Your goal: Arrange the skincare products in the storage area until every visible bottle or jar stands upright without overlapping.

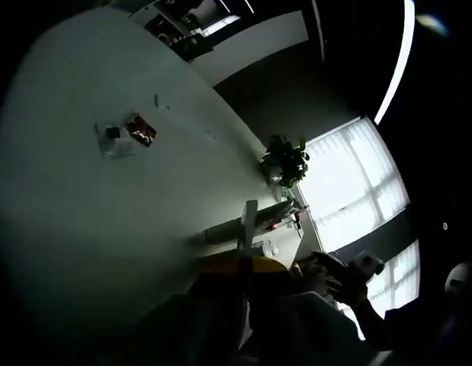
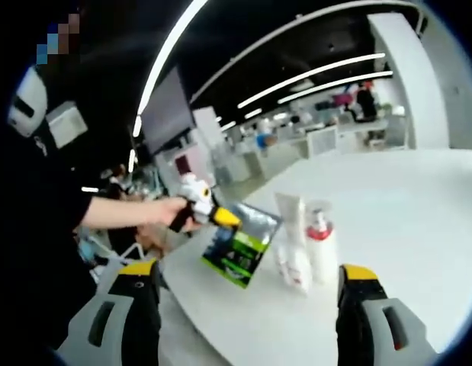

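- Right gripper (image 2: 247, 305) reaches level toward the white table (image 2: 419, 213), jaws spread wide, holding nothing.
- Left gripper (image 2: 213, 215), in the person's outstretched hand (image 2: 168, 212), touches a green pouch (image 2: 239, 245); its jaw state is unclear.
- Skincare bottles (image 2: 306, 245) stand upright just beside the pouch.

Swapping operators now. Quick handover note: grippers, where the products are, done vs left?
Right gripper: open, empty, aimed at the products from short of the table edge.
Left gripper: seen in the right gripper view in the person's hand, yellow tip at the green sachet; jaw state unclear.
Products: white tube and red-collared pump bottle upright, close together on the white table; a smaller white item in front of them, unclear. The sachet is tilted, off the table edge.
Left: place the sachet, separate any overlap.
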